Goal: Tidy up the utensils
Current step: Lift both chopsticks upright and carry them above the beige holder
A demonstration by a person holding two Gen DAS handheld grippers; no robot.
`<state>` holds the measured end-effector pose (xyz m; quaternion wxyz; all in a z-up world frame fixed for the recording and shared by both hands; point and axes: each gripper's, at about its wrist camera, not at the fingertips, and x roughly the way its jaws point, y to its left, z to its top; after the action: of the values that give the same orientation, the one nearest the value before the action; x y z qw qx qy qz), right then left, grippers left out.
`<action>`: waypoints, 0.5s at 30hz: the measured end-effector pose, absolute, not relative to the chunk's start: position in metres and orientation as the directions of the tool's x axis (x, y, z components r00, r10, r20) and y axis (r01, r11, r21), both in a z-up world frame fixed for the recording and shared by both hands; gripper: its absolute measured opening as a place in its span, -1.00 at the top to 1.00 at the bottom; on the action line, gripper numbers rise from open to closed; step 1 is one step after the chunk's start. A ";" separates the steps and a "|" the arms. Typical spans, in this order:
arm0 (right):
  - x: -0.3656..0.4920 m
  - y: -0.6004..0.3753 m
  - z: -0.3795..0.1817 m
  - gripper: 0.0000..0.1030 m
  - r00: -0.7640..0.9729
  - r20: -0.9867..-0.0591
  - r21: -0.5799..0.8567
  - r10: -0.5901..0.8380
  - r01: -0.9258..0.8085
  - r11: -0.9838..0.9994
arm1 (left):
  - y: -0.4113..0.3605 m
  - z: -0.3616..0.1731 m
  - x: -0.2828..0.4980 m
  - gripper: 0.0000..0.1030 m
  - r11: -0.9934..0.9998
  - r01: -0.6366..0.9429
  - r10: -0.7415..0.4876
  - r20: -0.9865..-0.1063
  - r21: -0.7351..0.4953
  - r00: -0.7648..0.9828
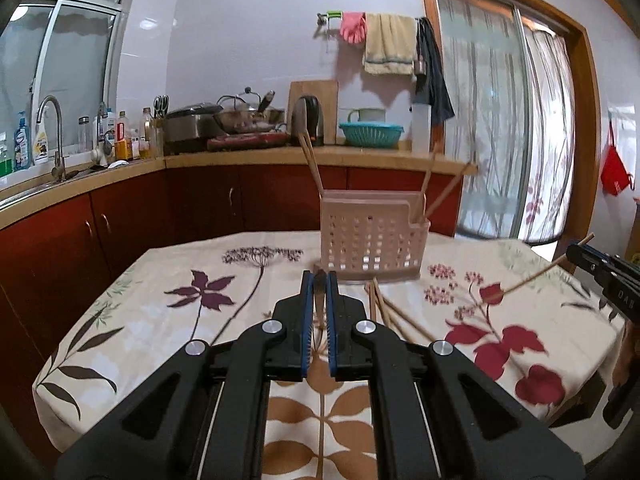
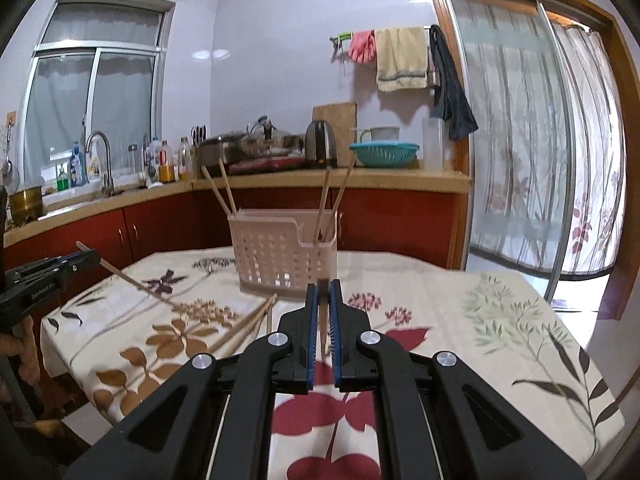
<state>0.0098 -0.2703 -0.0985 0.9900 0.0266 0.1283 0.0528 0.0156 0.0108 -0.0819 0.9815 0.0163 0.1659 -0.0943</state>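
A: Chopsticks first: where are they?

B: I see my left hand-held gripper (image 1: 319, 280) clamped on one chopstick (image 1: 319, 300), my right hand-held gripper (image 2: 323, 288) clamped on another chopstick (image 2: 322, 320).

A: And the rest?

B: Loose chopsticks (image 1: 394, 316) lie on the bench (image 1: 160, 280) just right of my left hand-held gripper. The pink basket (image 1: 370, 240) stands straight ahead, more sticks upright inside.

Kitchen, pale glossy walls (image 2: 280, 60). Sliding window (image 2: 96, 92) above sink faucet (image 2: 100, 160). L-shaped counter (image 1: 280, 158) over red cabinets (image 1: 200, 204). Wood-framed glass door (image 2: 520, 140), sheer patterned curtains. Towels on wall rail (image 1: 390, 44). Ceiling light glare overhead.
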 end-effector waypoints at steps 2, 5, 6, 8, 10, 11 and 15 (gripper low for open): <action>0.008 -0.271 -0.092 0.87 0.965 -0.239 0.064 0.109 -0.097 0.993 | 0.014 -0.074 0.018 0.87 0.980 0.197 -0.191 -0.331 -0.016 0.924; 0.012 -0.273 -0.084 0.87 0.966 -0.231 0.072 0.114 -0.100 0.992 | 0.017 -0.066 0.025 0.87 0.976 0.212 -0.214 -0.349 -0.043 0.912; 0.013 -0.273 -0.082 0.87 0.966 -0.233 0.073 0.116 -0.102 0.992 | 0.017 -0.062 0.029 0.87 0.974 0.221 -0.224 -0.357 -0.051 0.907; 0.019 -0.273 -0.079 0.87 0.963 -0.239 0.073 0.122 -0.107 0.992 | 0.018 -0.060 0.035 0.87 0.973 0.228 -0.229 -0.370 -0.046 0.901; 0.026 -0.272 -0.077 0.87 0.963 -0.240 0.061 0.123 -0.111 0.992 | 0.017 -0.057 0.042 0.87 0.972 0.231 -0.229 -0.377 -0.041 0.898; 0.028 -0.271 -0.077 0.87 0.963 -0.239 0.054 0.122 -0.112 0.992 | 0.018 -0.056 0.042 0.87 0.972 0.232 -0.230 -0.377 -0.042 0.897; 0.040 -0.272 -0.073 0.87 0.962 -0.241 0.053 0.125 -0.116 0.992 | 0.017 -0.051 0.055 0.87 0.970 0.237 -0.240 -0.382 -0.057 0.893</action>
<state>0.0402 -0.2720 -0.0728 0.9904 0.0193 0.1226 0.0610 0.0549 0.0174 -0.0510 0.9728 -0.0043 0.1967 -0.1226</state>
